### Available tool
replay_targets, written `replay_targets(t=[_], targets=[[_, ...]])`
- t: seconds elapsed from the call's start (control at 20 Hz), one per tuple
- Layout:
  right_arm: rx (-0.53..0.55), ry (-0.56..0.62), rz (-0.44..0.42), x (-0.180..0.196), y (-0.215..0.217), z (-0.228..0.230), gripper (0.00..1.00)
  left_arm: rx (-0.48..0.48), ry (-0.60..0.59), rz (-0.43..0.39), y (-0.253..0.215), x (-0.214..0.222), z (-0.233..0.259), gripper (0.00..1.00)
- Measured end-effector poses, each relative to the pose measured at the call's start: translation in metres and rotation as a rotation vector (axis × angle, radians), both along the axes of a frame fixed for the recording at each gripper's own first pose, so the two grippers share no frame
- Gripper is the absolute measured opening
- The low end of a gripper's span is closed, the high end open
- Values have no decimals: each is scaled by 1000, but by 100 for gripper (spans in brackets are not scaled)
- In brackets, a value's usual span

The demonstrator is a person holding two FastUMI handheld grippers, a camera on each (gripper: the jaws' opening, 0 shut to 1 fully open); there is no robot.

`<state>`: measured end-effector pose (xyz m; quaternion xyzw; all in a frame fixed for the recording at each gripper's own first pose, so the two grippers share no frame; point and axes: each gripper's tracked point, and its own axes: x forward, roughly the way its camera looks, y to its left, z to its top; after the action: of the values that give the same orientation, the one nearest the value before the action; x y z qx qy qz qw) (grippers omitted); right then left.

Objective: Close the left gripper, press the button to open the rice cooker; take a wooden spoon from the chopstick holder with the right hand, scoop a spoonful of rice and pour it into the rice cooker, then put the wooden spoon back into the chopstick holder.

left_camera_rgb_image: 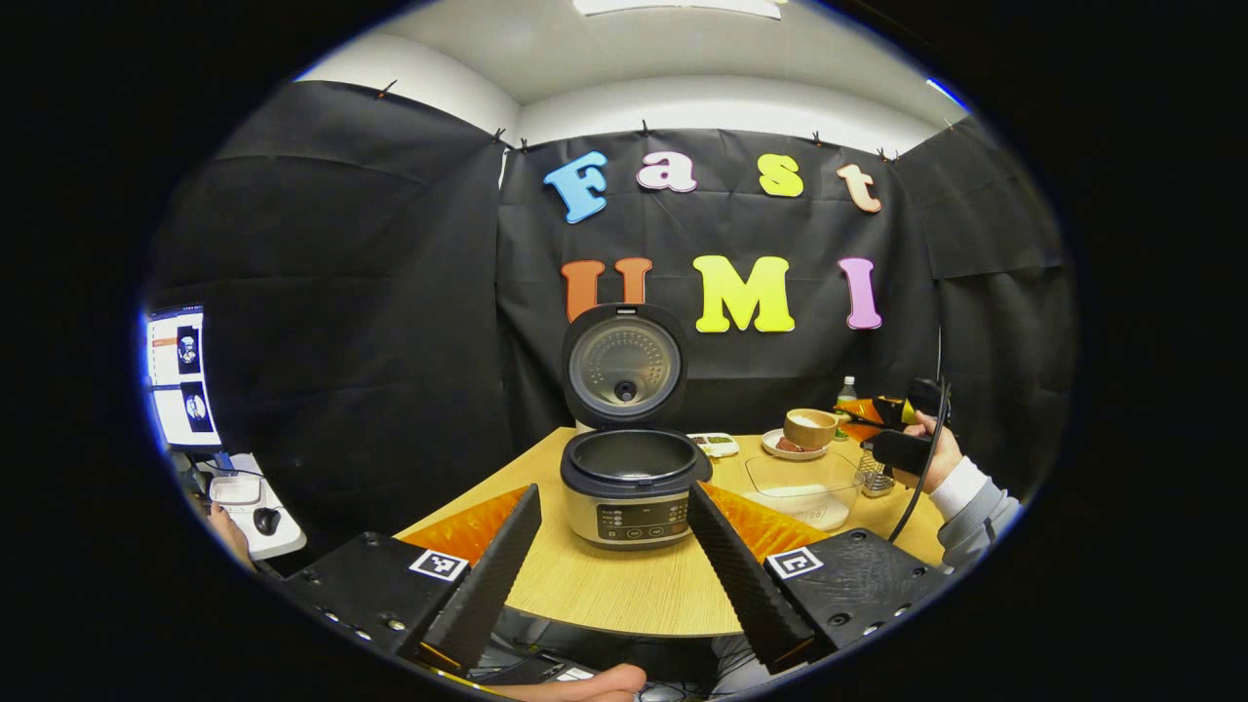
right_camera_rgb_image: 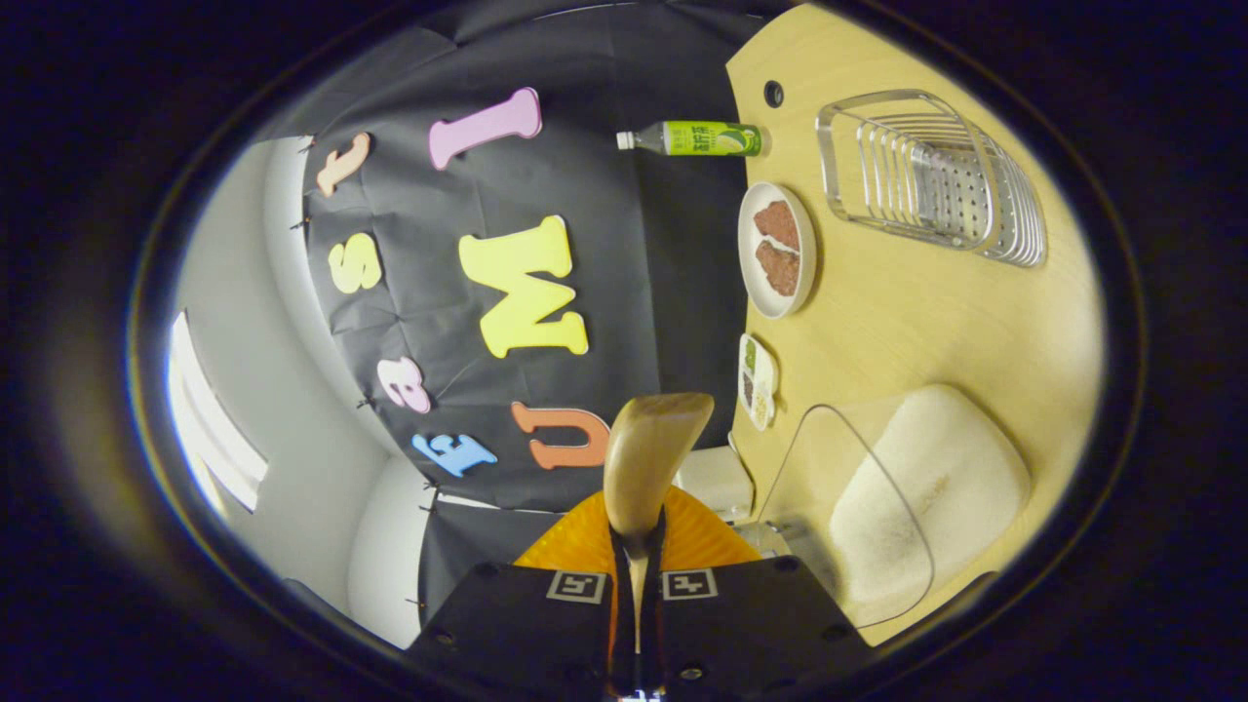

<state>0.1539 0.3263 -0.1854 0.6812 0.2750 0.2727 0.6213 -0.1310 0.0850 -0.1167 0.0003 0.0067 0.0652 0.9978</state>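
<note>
The rice cooker (left_camera_rgb_image: 634,487) stands on the round wooden table (left_camera_rgb_image: 624,595) with its lid (left_camera_rgb_image: 624,366) raised and its dark pot showing. My left gripper (left_camera_rgb_image: 619,570) hovers just in front of it, open, with nothing between its fingers. To the right, a hand holds my right gripper (left_camera_rgb_image: 892,429) above the clear rice container (left_camera_rgb_image: 799,487). That gripper (right_camera_rgb_image: 636,570) is shut on the handle of the wooden spoon (right_camera_rgb_image: 648,453), whose head (left_camera_rgb_image: 809,427) points toward the cooker. The view is rolled sideways, with the rice container (right_camera_rgb_image: 926,487) below right. The wire chopstick holder (right_camera_rgb_image: 926,166) lies beyond.
A plate with brown pieces (right_camera_rgb_image: 775,249), a green bottle (right_camera_rgb_image: 697,138) and a small divided tray (right_camera_rgb_image: 756,380) sit along the table's back edge. Off the table's left side are a monitor (left_camera_rgb_image: 180,375) and a mouse (left_camera_rgb_image: 265,520). A person's hand (left_camera_rgb_image: 585,682) rests below the front edge.
</note>
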Motion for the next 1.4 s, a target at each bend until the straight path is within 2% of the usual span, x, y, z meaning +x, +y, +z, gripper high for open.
replay_targets(t=[0.15,0.25,0.55,0.85,1.05,1.4], targets=[[-18,-12,19,-4,25,18,7,3,-14,4,6,-7,4,96],[-66,-28,48,-8,45,30,7,0,-22,7,12,-14,3,96],[-299,-162,47,2,98,72,7,-5,-28,15,29,-21,-3,96],[-581,-370,53,-2,161,95,7,21,-14,32,36,-25,-11,96],[-741,-530,15,-5,197,108,7,34,-6,20,35,-26,-16,96],[-987,-750,-13,-40,241,114,8,43,-11,19,37,-34,-17,95]])
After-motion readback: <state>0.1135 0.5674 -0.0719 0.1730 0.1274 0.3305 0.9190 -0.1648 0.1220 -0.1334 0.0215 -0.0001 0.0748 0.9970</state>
